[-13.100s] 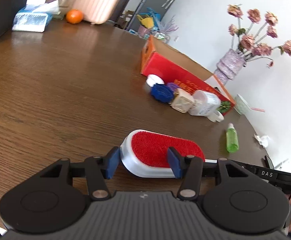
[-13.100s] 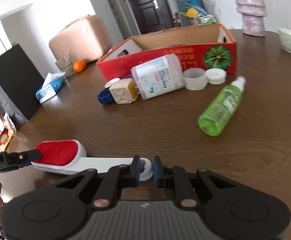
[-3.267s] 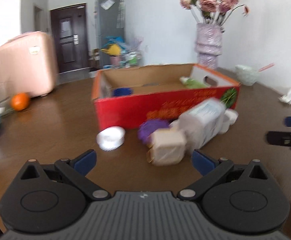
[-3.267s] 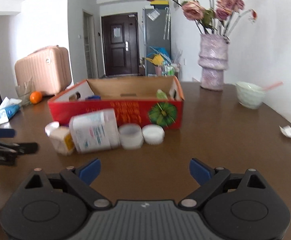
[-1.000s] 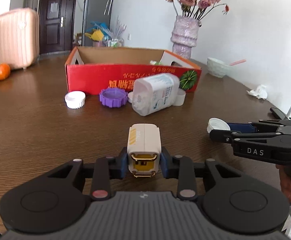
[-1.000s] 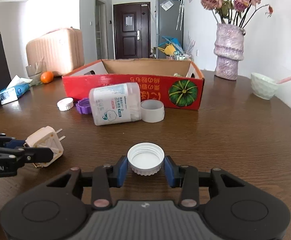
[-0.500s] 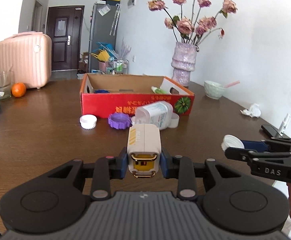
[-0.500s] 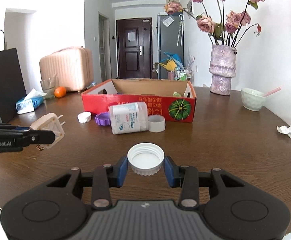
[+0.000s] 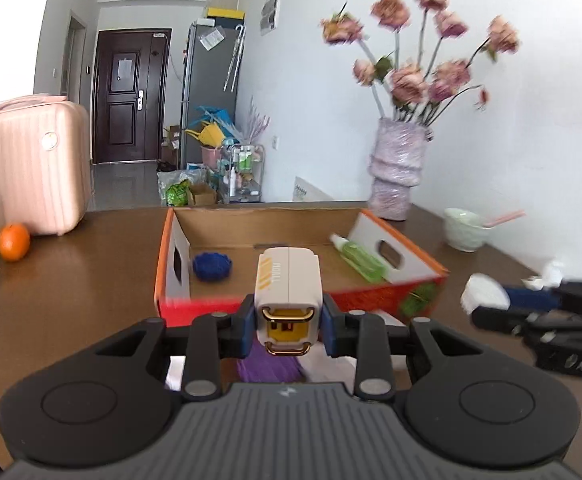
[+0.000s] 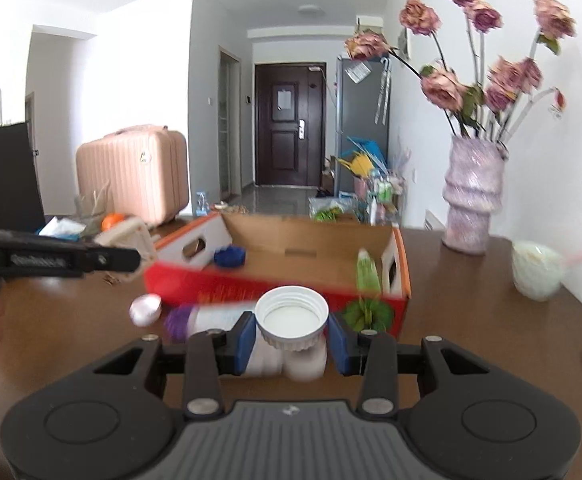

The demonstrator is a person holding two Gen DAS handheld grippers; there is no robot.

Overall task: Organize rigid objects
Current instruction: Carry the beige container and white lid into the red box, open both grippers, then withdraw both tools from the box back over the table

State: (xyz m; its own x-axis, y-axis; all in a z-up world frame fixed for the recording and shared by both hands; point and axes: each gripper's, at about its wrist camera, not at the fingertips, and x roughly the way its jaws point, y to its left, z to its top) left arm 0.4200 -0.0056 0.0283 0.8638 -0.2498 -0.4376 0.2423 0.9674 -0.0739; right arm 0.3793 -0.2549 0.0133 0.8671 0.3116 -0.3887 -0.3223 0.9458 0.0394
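The purple lid (image 9: 269, 364) is mostly hidden, the red box front (image 10: 227, 280) perhaps motion-blurred.

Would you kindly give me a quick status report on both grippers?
Left gripper shut on plug adapter. Right gripper shut on white lid. Both short of red box; nothing blocking.

Both grippers (image 9: 288, 326) black w/ blue pads (image 10: 245, 343), prob. silver screws.

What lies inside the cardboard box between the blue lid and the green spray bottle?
Bare cardboard floor: in the left wrist view, nothing lies between the blue lid and the green spray bottle inside the cardboard box.
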